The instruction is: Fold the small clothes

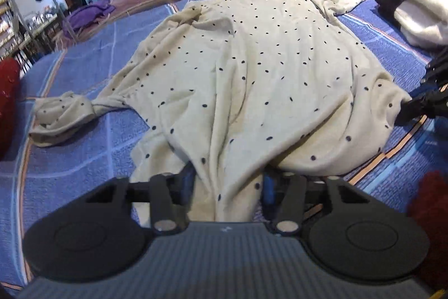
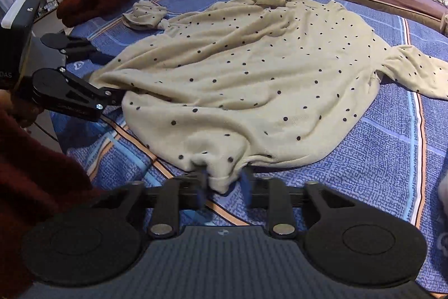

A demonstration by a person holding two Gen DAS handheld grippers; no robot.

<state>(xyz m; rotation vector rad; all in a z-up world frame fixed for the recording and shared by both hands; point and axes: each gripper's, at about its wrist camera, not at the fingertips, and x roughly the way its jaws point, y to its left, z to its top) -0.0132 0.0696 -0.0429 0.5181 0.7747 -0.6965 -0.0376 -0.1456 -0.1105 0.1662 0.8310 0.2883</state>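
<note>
Gripping the hem of the dotted top (image 1: 252,69) on the blue bedspread (image 2: 392,145): left gripper (image 1: 228,187) and right gripper (image 2: 224,181) both clenched on cloth. Next probably lift both corners together and carry them toward the collar, keeping tension even

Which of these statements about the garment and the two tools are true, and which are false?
1. The dotted cream top lies on a blue striped bedcover. True.
2. The right tool grips the top's hem. True.
3. The left tool hangs clear of the fabric. False: cloth is bunched between its fingers.
4. Both sleeves are folded over the body. False: each sleeve lies out to its side.
</note>
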